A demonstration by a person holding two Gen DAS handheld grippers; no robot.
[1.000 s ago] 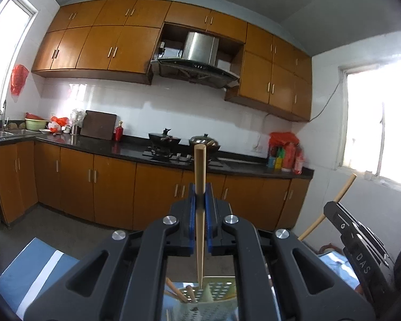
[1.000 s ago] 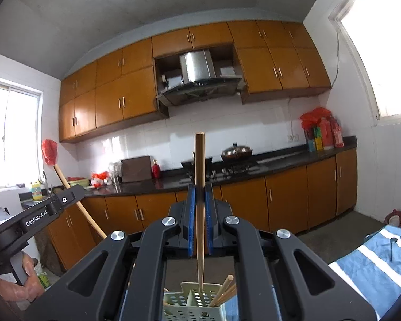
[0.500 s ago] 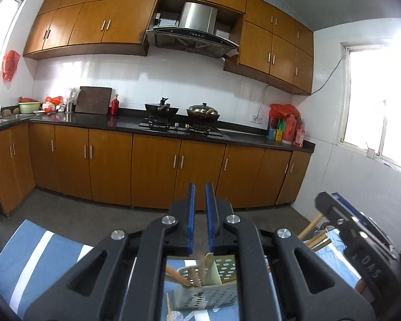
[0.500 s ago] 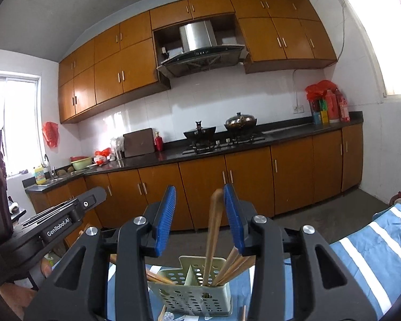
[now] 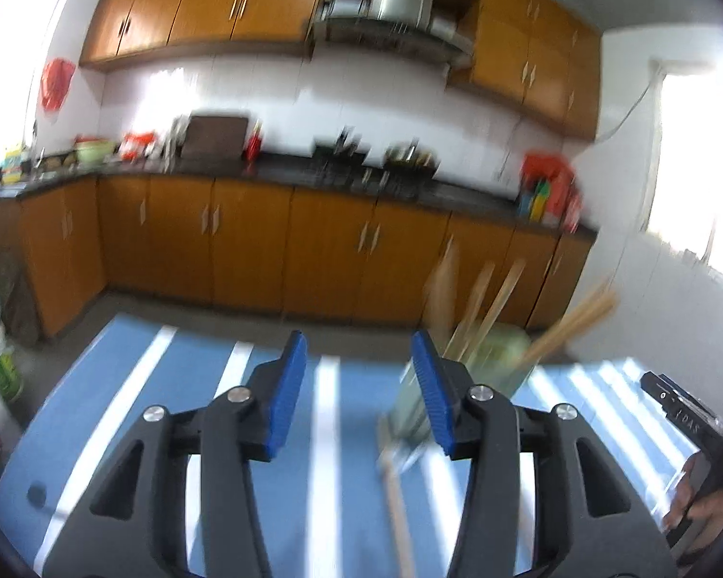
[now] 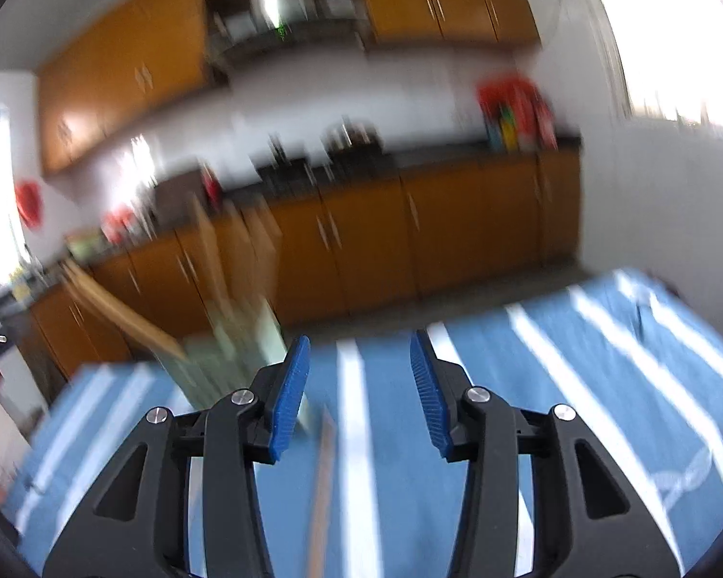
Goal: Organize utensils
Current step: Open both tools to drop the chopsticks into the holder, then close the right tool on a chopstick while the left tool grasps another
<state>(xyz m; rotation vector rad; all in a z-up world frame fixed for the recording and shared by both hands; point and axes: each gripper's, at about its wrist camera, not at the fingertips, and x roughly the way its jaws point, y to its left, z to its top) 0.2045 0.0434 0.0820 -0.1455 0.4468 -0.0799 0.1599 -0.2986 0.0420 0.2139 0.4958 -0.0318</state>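
The left tongs (image 5: 359,385) and the right tongs (image 6: 359,383) had both just been opening and stood released, with nothing between the blue pads. One wooden chopstick (image 5: 400,525) lay loose on the blue striped cloth (image 5: 178,385) of the desk. Beyond it, the pale green perforated holder (image 5: 499,361) stood blurred, with several chopsticks (image 5: 487,298) leaning inside.

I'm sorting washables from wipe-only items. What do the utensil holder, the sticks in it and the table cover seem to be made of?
Utensil holder: pale green, probably matte plastic; blur hides detail.
Sticks: tan, slim and straight, most likely bamboo or wood, unvarnished by the dull look.
Table cover: blue with white stripes and slight wrinkles, apparently woven cloth.
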